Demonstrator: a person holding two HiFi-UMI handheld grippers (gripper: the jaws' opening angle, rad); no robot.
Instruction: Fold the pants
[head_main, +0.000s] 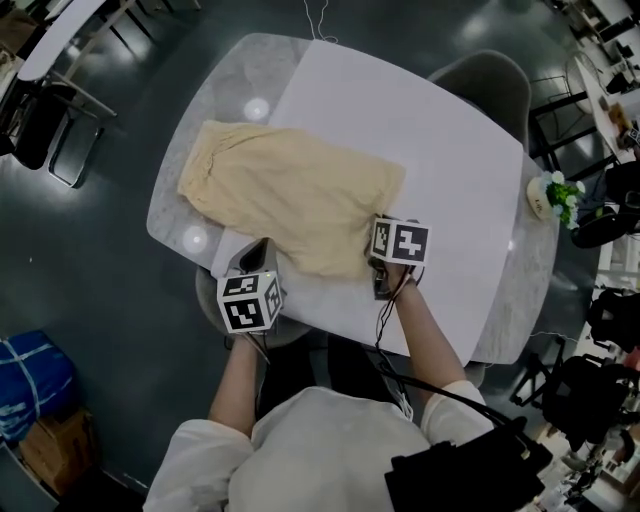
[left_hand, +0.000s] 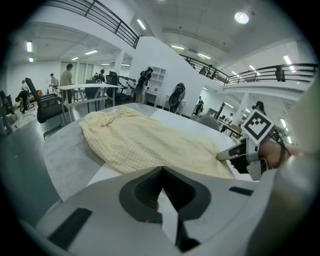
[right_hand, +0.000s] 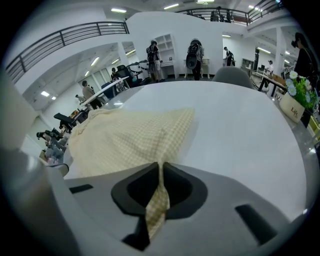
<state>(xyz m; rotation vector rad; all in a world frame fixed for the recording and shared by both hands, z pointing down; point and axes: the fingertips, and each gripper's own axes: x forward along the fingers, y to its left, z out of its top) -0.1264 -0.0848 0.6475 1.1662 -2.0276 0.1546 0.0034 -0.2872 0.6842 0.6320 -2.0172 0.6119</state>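
Pale yellow checked pants (head_main: 290, 195) lie flat across a white sheet (head_main: 440, 170) on the grey table (head_main: 175, 190). My right gripper (head_main: 378, 272) is at their near right corner. In the right gripper view its jaws (right_hand: 161, 167) are shut on a pinched fold of the pants (right_hand: 130, 140), and a strip of cloth hangs back between the pads. My left gripper (head_main: 255, 258) rests at the near left edge. In the left gripper view its jaws (left_hand: 161, 172) meet at the tips in front of the pants (left_hand: 145, 145), with only a white sliver behind them. The right gripper (left_hand: 222, 156) shows at that view's right.
A small potted plant (head_main: 555, 195) stands at the table's right edge. A grey chair (head_main: 485, 85) is at the far side, a black chair (head_main: 40, 125) to the left, and a blue bag (head_main: 35, 385) lies on the floor. Other people stand far off.
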